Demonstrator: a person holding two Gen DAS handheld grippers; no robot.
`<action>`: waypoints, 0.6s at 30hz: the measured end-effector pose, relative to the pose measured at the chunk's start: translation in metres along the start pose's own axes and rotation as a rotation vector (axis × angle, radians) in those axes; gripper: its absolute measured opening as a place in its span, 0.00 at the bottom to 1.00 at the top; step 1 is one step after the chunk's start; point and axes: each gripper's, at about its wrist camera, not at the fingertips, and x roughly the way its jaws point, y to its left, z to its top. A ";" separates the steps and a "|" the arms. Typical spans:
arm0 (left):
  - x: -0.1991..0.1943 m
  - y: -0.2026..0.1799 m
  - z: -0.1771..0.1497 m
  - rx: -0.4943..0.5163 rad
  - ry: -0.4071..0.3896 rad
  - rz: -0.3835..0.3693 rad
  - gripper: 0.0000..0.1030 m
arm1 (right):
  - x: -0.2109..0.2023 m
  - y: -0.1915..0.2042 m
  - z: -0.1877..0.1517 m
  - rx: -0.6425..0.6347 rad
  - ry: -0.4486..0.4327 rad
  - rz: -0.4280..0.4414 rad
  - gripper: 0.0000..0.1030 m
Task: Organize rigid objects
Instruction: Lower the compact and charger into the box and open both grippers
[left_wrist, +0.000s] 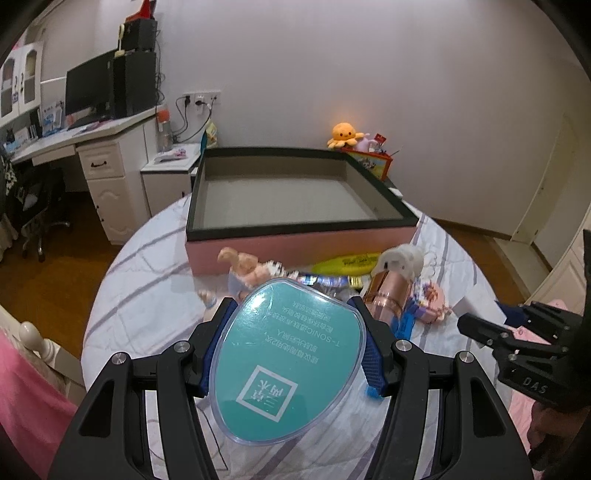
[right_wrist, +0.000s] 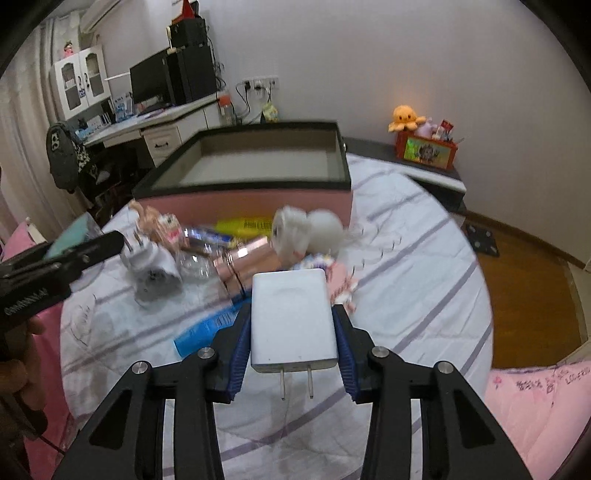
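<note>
My left gripper (left_wrist: 291, 314) is shut on a teal oval plastic case (left_wrist: 288, 365) with white print, held above the table. My right gripper (right_wrist: 291, 314) is shut on a white charger plug (right_wrist: 291, 317), prongs toward the camera. An empty pink box with a black rim (left_wrist: 295, 229) stands on the round table beyond both; it also shows in the right wrist view (right_wrist: 251, 199). In front of it lie a doll (right_wrist: 159, 225), a white adapter (right_wrist: 151, 266), a rose-gold tube (right_wrist: 247, 262), a white fluffy toy (right_wrist: 310, 232) and a yellow item (right_wrist: 243, 223).
The round table has a striped white cloth (right_wrist: 406, 266). A blue packet (right_wrist: 199, 332) lies near my right gripper. A white desk with a monitor (left_wrist: 88, 92) stands at the left. An orange plush (left_wrist: 345, 134) sits on a side shelf. Pink bedding (right_wrist: 535, 406) is at the right.
</note>
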 end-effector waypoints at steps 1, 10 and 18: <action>0.000 -0.001 0.004 0.003 -0.007 0.000 0.60 | -0.002 0.002 0.005 -0.007 -0.011 -0.001 0.41; 0.007 0.000 0.047 0.023 -0.070 0.024 0.60 | 0.013 0.012 0.065 -0.069 -0.101 0.021 0.41; 0.045 0.010 0.093 0.014 -0.071 0.055 0.60 | 0.072 0.013 0.122 -0.074 -0.093 0.043 0.42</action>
